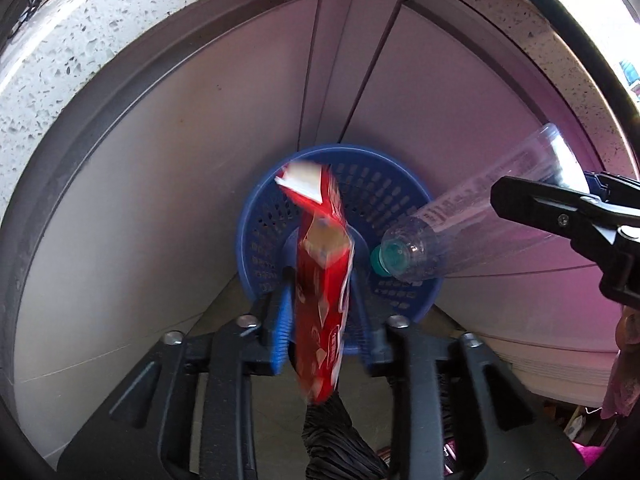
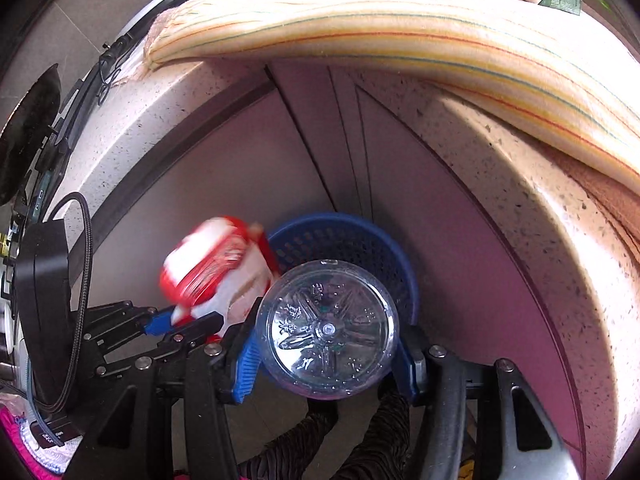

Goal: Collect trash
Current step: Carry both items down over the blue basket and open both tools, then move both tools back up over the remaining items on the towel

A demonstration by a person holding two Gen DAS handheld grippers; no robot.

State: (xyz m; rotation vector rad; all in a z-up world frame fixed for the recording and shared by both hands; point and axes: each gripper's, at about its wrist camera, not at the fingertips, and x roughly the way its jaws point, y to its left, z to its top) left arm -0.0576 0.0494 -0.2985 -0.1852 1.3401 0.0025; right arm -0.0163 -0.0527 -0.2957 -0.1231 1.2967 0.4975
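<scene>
A red snack wrapper [image 1: 324, 292] hangs between the fingers of my left gripper [image 1: 322, 320], directly above a blue perforated basket [image 1: 384, 196] on the floor. It is motion-blurred and the jaws stand a little wider than it, so I cannot tell whether it is still gripped. My right gripper [image 2: 326, 354] is shut on a clear plastic bottle [image 2: 326, 328] with a green cap [image 1: 380, 262], held cap-down over the basket [image 2: 348, 236]. The wrapper also shows in the right wrist view [image 2: 218, 268], left of the bottle.
The basket stands in a corner of grey cabinet doors [image 1: 160, 184] under a speckled stone counter [image 1: 80, 40]. A striped cloth [image 2: 400, 28] hangs over the counter edge. A dark sleeved arm [image 1: 336, 440] is below.
</scene>
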